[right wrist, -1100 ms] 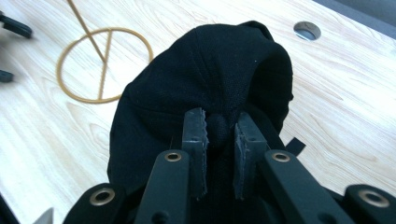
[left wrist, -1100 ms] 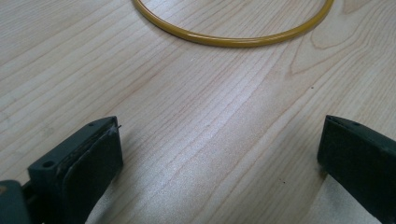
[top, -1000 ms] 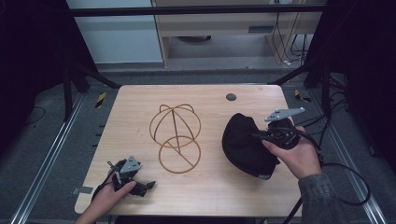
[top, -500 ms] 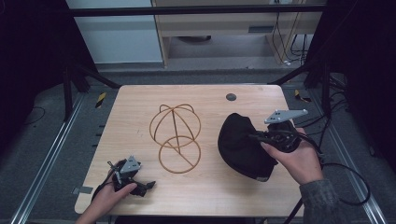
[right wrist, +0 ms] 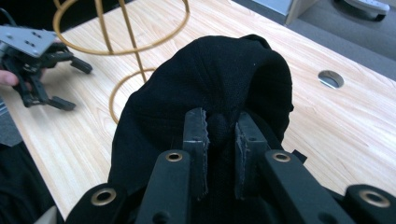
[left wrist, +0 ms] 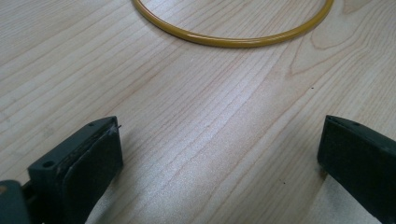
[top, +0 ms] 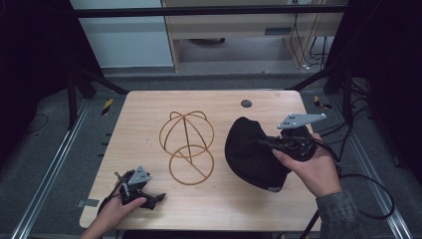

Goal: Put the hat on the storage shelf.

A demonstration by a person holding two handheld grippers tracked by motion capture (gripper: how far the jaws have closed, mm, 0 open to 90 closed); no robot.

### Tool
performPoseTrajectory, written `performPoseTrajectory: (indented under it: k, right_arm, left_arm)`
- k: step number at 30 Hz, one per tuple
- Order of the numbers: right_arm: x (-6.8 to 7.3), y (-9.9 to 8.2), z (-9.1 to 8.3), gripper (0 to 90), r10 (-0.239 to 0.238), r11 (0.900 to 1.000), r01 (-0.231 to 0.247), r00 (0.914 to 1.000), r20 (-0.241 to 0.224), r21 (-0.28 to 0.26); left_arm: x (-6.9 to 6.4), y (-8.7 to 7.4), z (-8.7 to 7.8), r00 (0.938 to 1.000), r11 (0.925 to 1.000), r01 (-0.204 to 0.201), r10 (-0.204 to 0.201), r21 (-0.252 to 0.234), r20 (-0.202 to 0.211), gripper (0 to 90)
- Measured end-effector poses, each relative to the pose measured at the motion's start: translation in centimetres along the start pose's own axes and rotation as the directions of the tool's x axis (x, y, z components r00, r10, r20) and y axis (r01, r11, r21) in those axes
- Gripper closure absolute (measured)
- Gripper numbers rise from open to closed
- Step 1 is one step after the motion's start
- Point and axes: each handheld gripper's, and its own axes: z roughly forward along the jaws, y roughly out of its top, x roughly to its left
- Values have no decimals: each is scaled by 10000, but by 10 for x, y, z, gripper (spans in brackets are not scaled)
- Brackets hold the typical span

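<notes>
Presumably for fitting onto the wire stand (top: 187,147) at worktop (top: 149,107) centre, right tool (top: 268,143) pinches a fold of the black cap (top: 251,152) at 3 o'clock; left tool (top: 153,198) rests wide, empty, at 7 o'clock.

The table (top: 149,124) is pale wood with a fine straight grain and a few darker swirls, and carries a small grey round plug (top: 246,103) toward 12 o'clock. At its centre the wire stand (top: 186,148) is a glossy mustard yellow. At 3 o'clock the cap (top: 251,152) is plain black cloth, unpatterned. The right gripper (right wrist: 220,135) is black with brass-coloured rivet rings and a light grey plate on top. At 7 o'clock the left gripper (top: 154,198) is black too, with a grey plate. The floor (top: 45,149) is dark grey, crossed by silvery rails (top: 52,177), with yellow-and-black striped tape (top: 107,106) at 10 o'clock.
</notes>
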Motion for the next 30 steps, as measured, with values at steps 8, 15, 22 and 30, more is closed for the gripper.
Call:
performPoseTrajectory:
  k: [8, 15, 22, 30]
  right_arm:
    - [5, 11, -4, 781, -42, 9993, 35, 9998, -185, -364]
    - [10, 21, -17, 782, -154, 9973, 141, 9997, -179, -722]
    - [15, 30, -27, 782, -357, 9954, 340, 9992, -174, -896]
    - [19, 41, -30, 782, -518, 9946, 499, 9985, -188, -913]
  left_arm:
    - [0, 0, 0, 10000, 10000, -1, 1, 0, -1, 0]
    - [0, 0, 0, 10000, 10000, 28, -28, -4, -23, 0]
    - [0, 0, 0, 10000, 10000, 24, -24, -10, -30, 0]
    - [0, 0, 0, 10000, 10000, 45, -45, -41, -32, 0]
